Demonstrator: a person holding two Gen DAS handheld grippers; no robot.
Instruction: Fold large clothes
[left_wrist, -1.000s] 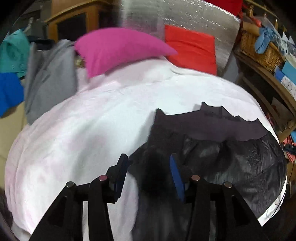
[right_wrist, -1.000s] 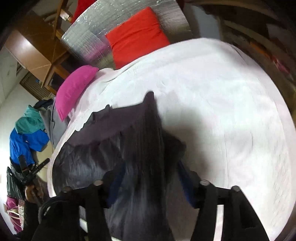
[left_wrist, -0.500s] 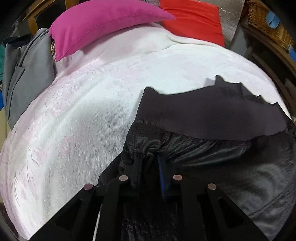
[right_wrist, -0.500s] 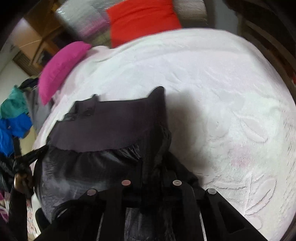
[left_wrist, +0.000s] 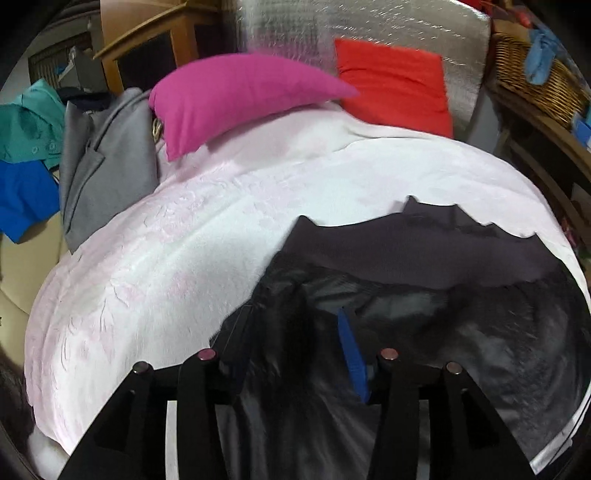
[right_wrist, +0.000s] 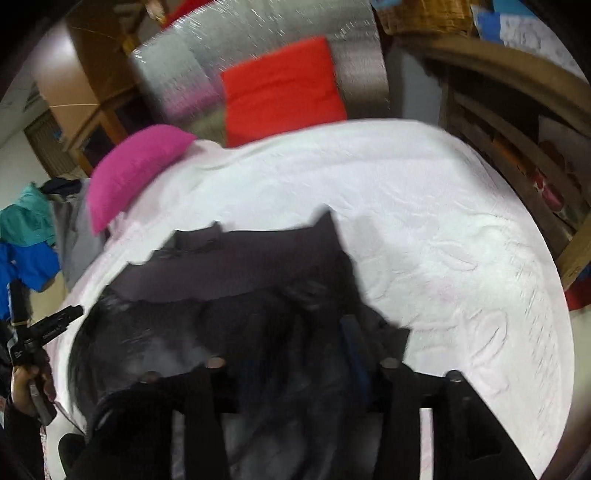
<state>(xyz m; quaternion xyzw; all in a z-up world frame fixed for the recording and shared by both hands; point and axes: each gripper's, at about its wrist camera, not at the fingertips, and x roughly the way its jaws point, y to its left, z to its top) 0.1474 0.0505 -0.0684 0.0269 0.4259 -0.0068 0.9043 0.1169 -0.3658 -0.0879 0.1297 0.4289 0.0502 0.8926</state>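
A black shiny jacket (left_wrist: 480, 350) with a dark grey ribbed band (left_wrist: 424, 258) lies on the white bed cover (left_wrist: 184, 258). In the left wrist view it fills the lower right. My left gripper (left_wrist: 291, 325) is over the jacket's left edge. Its jaws are opening, with dark fabric loose between them. In the right wrist view the jacket (right_wrist: 240, 258) covers the lower left of the bed cover (right_wrist: 443, 221). My right gripper (right_wrist: 301, 325) is over its right edge. Those jaws are opening too, and a bunch of fabric stands between them.
A pink pillow (left_wrist: 240, 96) and a red pillow (left_wrist: 391, 88) lie at the bed's far end. Grey clothing (left_wrist: 107, 166) hangs at the left, a wicker basket (left_wrist: 532, 85) sits at the right. A hand holding a black device (right_wrist: 29, 376) shows at the left edge.
Half a second ago both grippers were shut on bunched jacket fabric close to the bed. Now both stand apart and have drawn back from the jacket.
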